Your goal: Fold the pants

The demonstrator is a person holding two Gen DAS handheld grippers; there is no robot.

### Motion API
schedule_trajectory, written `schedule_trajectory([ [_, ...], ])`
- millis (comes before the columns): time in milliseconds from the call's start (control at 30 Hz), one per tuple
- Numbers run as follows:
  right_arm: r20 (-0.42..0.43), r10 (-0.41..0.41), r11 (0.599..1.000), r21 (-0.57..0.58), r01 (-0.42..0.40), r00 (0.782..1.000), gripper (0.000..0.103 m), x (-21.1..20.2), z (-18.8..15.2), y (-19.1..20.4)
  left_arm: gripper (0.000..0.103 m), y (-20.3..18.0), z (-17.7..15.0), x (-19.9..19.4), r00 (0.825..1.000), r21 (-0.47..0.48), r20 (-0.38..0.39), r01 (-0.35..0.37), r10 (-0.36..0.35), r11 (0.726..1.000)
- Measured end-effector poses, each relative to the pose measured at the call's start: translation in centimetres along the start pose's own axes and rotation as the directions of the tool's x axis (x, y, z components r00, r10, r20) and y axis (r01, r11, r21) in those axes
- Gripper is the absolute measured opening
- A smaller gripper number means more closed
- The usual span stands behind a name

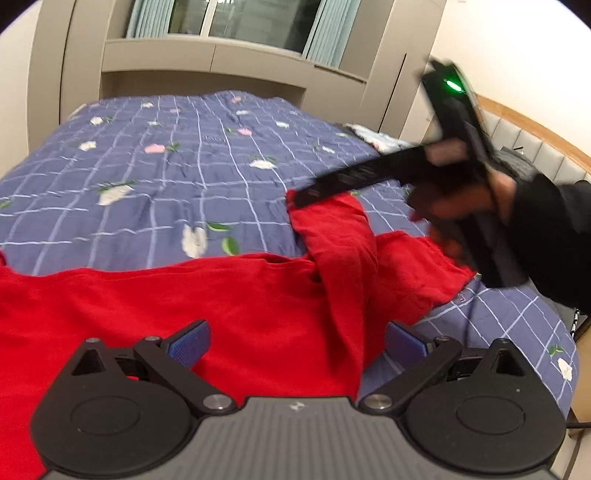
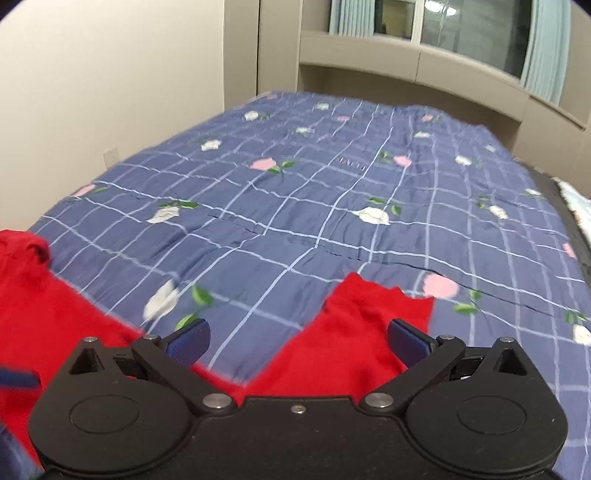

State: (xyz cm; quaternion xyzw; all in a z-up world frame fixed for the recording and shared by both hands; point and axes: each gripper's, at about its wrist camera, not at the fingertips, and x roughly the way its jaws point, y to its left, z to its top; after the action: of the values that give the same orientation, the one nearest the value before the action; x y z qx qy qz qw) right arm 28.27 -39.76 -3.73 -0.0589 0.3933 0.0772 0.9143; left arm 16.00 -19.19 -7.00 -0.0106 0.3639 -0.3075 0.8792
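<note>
The left wrist camera sits just behind its own claw (image 1: 297,341), low over the red pants (image 1: 221,306), looking along the bed (image 1: 184,155) toward the window (image 1: 236,18). The right wrist camera looks past its claw (image 2: 298,341) from close above the bed (image 2: 332,192), facing that window (image 2: 461,33) too. The 2 views share the checked floral bedspread, the pants (image 2: 354,332) and the window wall; the left view also catches the right claw (image 1: 295,199).

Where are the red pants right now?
The red pants lie spread across the near edge of the blue floral bedspread, under the open left claw; one end lies bunched to its right.
</note>
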Motion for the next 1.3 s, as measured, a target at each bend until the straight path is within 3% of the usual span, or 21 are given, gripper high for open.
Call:
schedule_trajectory([
  [100, -0.039, -0.011, 1.0, -0.011, 0.011, 0.999, 0.084, 2.8, 1.2, 0.1, 0.08, -0.2, 0.4, 1.4, 0.999, -0.029, -0.041, -0.005, 0.004, 1.0],
  [133, -0.054, -0.023, 0.999, -0.025, 0.021, 0.998, 0.072, 3.6, 1.4, 0.5, 0.067, 0.0, 0.5, 1.7, 0.999, -0.048, -0.052, 0.002, -0.005, 0.999],
  [167, -0.073, -0.051, 0.998, -0.046, 0.047, 0.996, 0.066, 4.4, 1.6, 0.8, 0.053, 0.2, 0.6, 2.1, 0.998, -0.07, -0.065, 0.013, -0.017, 0.997],
  [200, -0.094, -0.084, 0.995, -0.064, 0.078, 0.992, 0.058, 5.2, 1.5, 1.2, 0.047, 0.4, 0.7, 2.3, 0.996, -0.091, -0.08, 0.025, -0.032, 0.996],
  [267, -0.141, -0.112, 0.992, -0.075, 0.102, 0.984, 0.054, 6.6, 1.3, 1.5, 0.031, 0.5, 1.0, 2.7, 0.992, -0.126, -0.102, 0.066, -0.079, 0.99],
  [300, -0.154, -0.11, 0.993, -0.067, 0.1, 0.982, 0.052, 7.1, 1.1, 1.4, 0.029, 0.7, 1.2, 2.9, 0.988, -0.141, -0.111, 0.092, -0.108, 0.986],
  [333, -0.164, -0.112, 0.993, -0.059, 0.103, 0.98, 0.043, 7.5, 0.9, 1.3, 0.023, 0.7, 1.3, 3.2, 0.982, -0.155, -0.12, 0.124, -0.144, 0.98],
  [367, -0.17, -0.124, 0.992, -0.058, 0.115, 0.978, 0.022, 7.6, 0.6, 1.1, 0.012, 0.7, 1.4, 3.4, 0.977, -0.162, -0.13, 0.145, -0.167, 0.976],
  [433, -0.171, -0.149, 0.988, -0.058, 0.141, 0.974, 0.003, 7.6, 0.3, 0.9, 0.001, 0.2, 1.6, 3.7, 0.974, -0.158, -0.147, 0.151, -0.175, 0.976],
  [533, -0.126, -0.111, 0.994, 0.007, 0.113, 0.986, 0.001, 6.0, 0.2, -0.4, 0.0, -0.8, 1.8, 3.2, 0.979, -0.109, -0.141, 0.13, -0.145, 0.985],
  [667, 0.031, -0.099, 0.991, 0.09, 0.096, 0.995, 0.001, 0.8, 0.5, -2.4, 0.0, -2.4, 2.5, 2.1, 0.99, -0.051, -0.101, 0.091, -0.096, 0.995],
  [800, 0.182, -0.125, 0.971, 0.226, 0.083, 0.975, 0.001, -5.5, -0.6, -5.4, 0.0, -5.0, 3.3, 1.1, 0.999, 0.079, -0.047, -0.02, 0.024, 0.997],
  [900, 0.241, -0.161, 0.947, 0.31, 0.081, 0.957, 0.001, -9.3, -2.8, -7.4, 0.0, -7.4, 3.2, 1.1, 0.992, 0.203, 0.003, -0.122, 0.124, 0.972],
  [1033, 0.239, -0.219, 0.909, 0.401, 0.109, 0.946, 0.0, -12.0, -7.6, -9.3, 0.0, -10.1, 1.9, 2.1, 0.983, 0.315, 0.02, -0.181, 0.184, 0.932],
  [1200, 0.144, -0.23, 0.814, 0.571, 0.109, 0.963, 0.0, -11.7, -14.6, -11.3, 0.0, -12.3, -0.1, 3.7, 0.977, 0.405, -0.017, -0.187, 0.212, 0.895],
  [1300, 0.137, -0.203, 0.767, 0.638, 0.07, 0.969, 0.005, -11.5, -17.4, -12.0, 0.0, -12.9, -1.0, 3.6, 0.972, 0.422, -0.023, -0.201, 0.232, 0.884],
])
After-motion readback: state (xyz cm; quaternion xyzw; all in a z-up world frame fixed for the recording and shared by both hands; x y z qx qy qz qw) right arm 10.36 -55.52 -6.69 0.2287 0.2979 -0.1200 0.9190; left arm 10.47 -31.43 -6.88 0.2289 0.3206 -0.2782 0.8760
